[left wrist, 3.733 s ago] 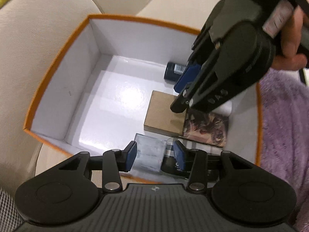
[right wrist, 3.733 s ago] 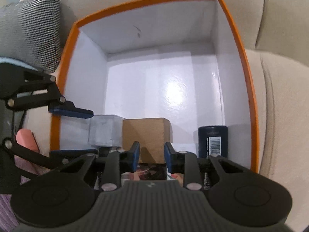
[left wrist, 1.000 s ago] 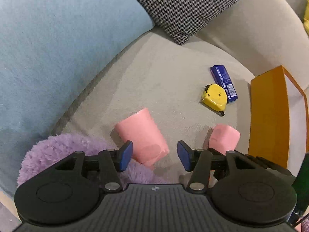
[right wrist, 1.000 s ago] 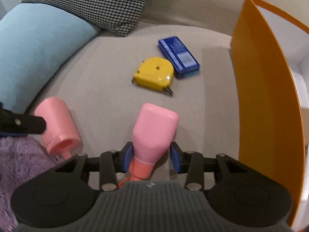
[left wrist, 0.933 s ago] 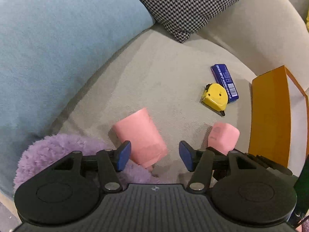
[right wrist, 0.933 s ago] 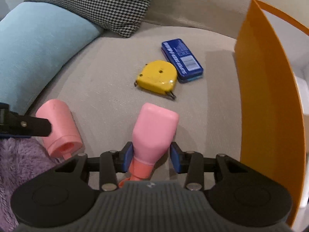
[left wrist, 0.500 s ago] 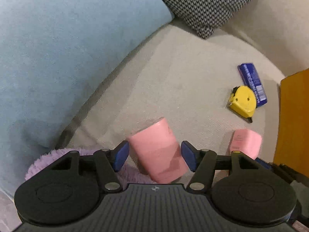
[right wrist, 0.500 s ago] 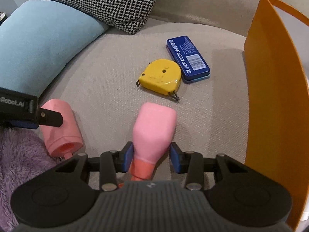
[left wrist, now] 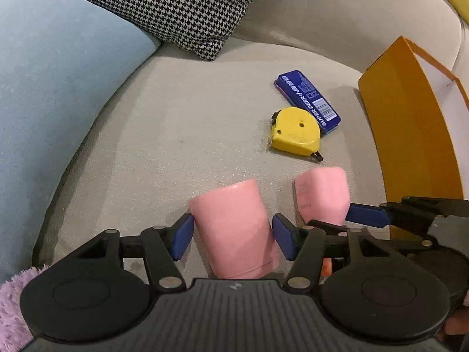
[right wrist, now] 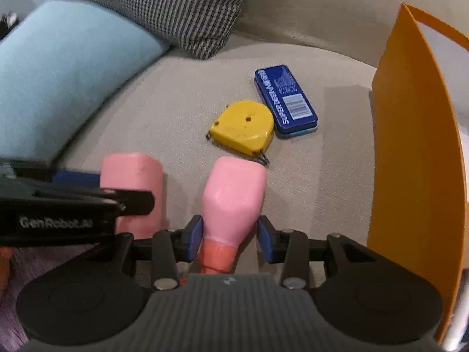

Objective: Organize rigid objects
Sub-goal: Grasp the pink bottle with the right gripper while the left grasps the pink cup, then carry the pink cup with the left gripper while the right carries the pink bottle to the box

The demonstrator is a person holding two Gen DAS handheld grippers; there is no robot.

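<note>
A pink cup [left wrist: 231, 226] lies on its side on the beige sofa seat, and my left gripper [left wrist: 233, 237] straddles it. Its jaws are closing; the cup fills the gap and a sliver of room shows at the right pad. Just to the right lies a pink bottle [right wrist: 234, 193] with an orange cap, base pointing away. My right gripper [right wrist: 230, 240] is shut on the bottle's shoulder. Both grippers point steeply down, side by side. In the right wrist view the left gripper's fingers [right wrist: 88, 196] cover part of the cup [right wrist: 132, 182].
A yellow tape measure [left wrist: 296, 132] and a blue tin [left wrist: 307, 101] lie further back on the seat. An orange box [left wrist: 410, 123] with a white inside stands at the right. A light blue cushion [left wrist: 58, 88], a houndstooth cushion [left wrist: 176, 6] and purple fluffy fabric [left wrist: 11, 308] border the left.
My left gripper has moved down and forward over the pink cup, which now sits between its jaws, and it has rolled. The right gripper has stayed on the bottle.
</note>
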